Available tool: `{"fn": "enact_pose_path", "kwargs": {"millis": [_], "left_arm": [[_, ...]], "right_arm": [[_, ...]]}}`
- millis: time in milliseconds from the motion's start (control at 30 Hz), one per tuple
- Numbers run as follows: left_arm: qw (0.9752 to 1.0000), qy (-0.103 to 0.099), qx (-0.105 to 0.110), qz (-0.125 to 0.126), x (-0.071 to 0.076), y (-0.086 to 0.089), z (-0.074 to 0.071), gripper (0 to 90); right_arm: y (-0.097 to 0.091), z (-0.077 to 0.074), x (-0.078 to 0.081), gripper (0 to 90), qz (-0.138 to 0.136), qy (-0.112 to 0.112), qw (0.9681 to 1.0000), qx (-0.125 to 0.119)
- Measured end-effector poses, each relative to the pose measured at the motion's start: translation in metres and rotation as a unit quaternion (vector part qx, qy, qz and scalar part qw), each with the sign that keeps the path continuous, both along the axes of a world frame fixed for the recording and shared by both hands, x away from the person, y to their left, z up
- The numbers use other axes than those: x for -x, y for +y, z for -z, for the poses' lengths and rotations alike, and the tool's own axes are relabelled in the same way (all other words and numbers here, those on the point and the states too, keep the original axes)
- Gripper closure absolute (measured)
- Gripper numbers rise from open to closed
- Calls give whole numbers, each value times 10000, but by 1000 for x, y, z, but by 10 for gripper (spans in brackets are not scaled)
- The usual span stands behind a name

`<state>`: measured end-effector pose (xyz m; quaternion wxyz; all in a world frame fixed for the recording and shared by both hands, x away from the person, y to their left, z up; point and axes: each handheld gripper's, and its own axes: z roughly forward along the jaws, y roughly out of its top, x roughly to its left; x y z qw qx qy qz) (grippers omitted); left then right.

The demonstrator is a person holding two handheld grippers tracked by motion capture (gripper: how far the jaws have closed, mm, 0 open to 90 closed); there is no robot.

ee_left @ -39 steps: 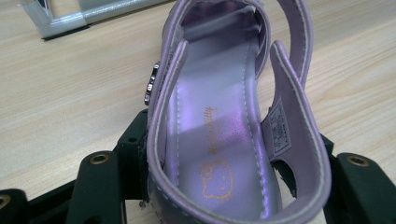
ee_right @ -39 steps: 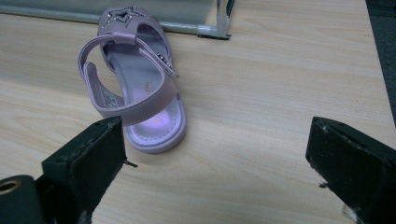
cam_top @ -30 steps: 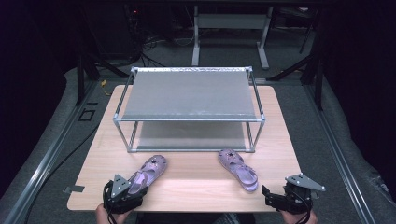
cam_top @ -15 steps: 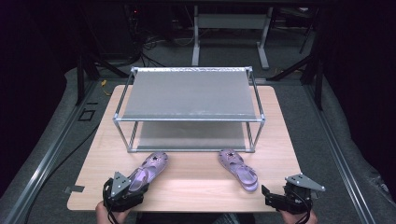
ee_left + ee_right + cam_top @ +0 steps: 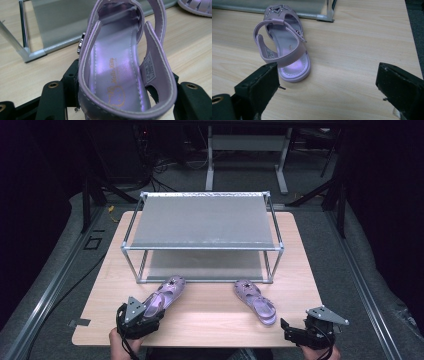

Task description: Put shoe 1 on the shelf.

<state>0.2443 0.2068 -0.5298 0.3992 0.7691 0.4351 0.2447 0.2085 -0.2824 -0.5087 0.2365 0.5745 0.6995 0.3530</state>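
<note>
A: High view. Light wooden table [image 5: 200, 320] carries a two-tier metal-frame rack with grey shelves [image 5: 202, 222] at its middle. Two glossy lilac sandals lie in front of the rack: left sandal [image 5: 167, 292] angled toward the near left corner, right sandal [image 5: 255, 301] angled toward the near right.

B: Grippers?

A: Left gripper [image 5: 142, 314] sits at the near left edge, over the left sandal's heel end. Right gripper [image 5: 287, 330] is at the near right corner, just beside the right sandal's heel, apart from it.

B: Left gripper view?

A: The left sandal [image 5: 117, 67] runs away from the camera, its heel strap and sole between the two black jaws. Both jaws press against its sides, so the left gripper [image 5: 120, 100] is closed around the heel. Rack corner [image 5: 27, 52] up left; toe of the other sandal [image 5: 197, 7] top right.

B: Right gripper view?

A: Right gripper [image 5: 327, 82] jaws stand wide apart with bare table [image 5: 352, 50] between them, gripping nothing. The right sandal [image 5: 284, 47] lies flat ahead and left, heel toward the camera, star-trimmed toe near the rack's foot [image 5: 325, 16].
</note>
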Motion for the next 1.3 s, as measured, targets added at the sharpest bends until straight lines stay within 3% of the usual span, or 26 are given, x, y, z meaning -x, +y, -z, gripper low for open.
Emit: {"fn": "enact_pose_path", "kwargs": {"millis": [533, 1300], "left_arm": [[9997, -182, 152, -9, -30, -19, -7, 378], [9985, -216, 281, -414, -79, -50, 3, 378]], "right_arm": [[0, 0, 0, 42, -25, 21, 10000, -6], [0, 1, 0, 43, -11, 13, 10000, -26]]}}
